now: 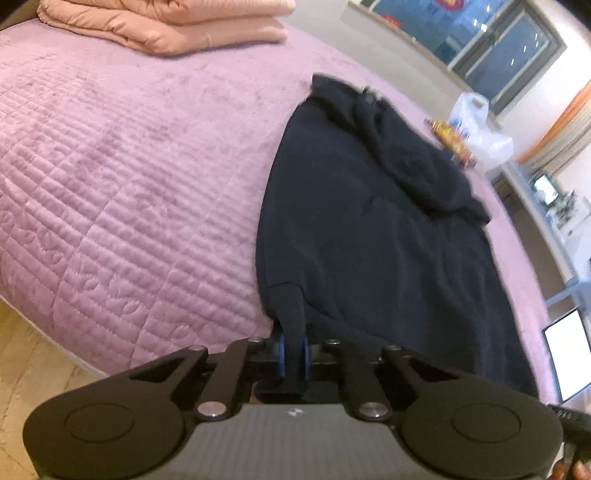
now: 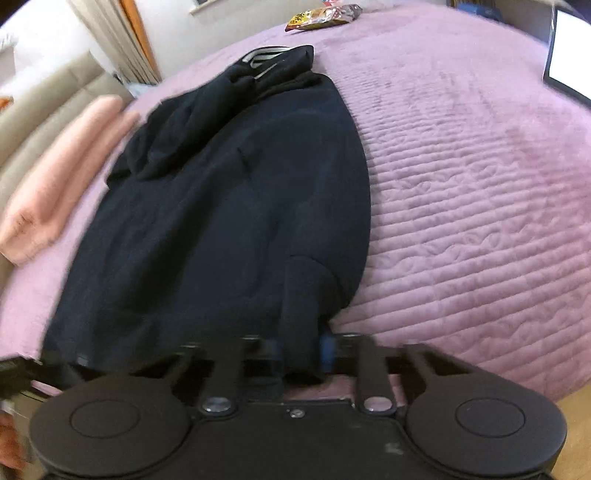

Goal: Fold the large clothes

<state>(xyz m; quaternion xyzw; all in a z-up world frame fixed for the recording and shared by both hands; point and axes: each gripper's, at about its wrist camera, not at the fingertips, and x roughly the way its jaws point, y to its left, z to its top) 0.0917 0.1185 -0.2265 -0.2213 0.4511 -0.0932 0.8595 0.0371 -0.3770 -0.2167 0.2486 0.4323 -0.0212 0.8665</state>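
Note:
A large dark navy garment (image 1: 373, 221) lies lengthwise on the pink quilted bed (image 1: 110, 177), its far end bunched with a sleeve or hood folded over. My left gripper (image 1: 293, 317) is shut on the garment's near left corner at the bed's edge. In the right wrist view the same garment (image 2: 221, 206) stretches away, with a striped collar at the far end. My right gripper (image 2: 303, 314) is shut on the garment's near right corner. The fingertips of both are hidden in the cloth.
A folded peach blanket (image 1: 166, 22) lies at the far side of the bed, also in the right wrist view (image 2: 55, 184). Snack packets (image 1: 452, 142) and a white plastic bag (image 1: 480, 136) lie beyond the garment. A lit laptop screen (image 2: 570, 70) is on the bed.

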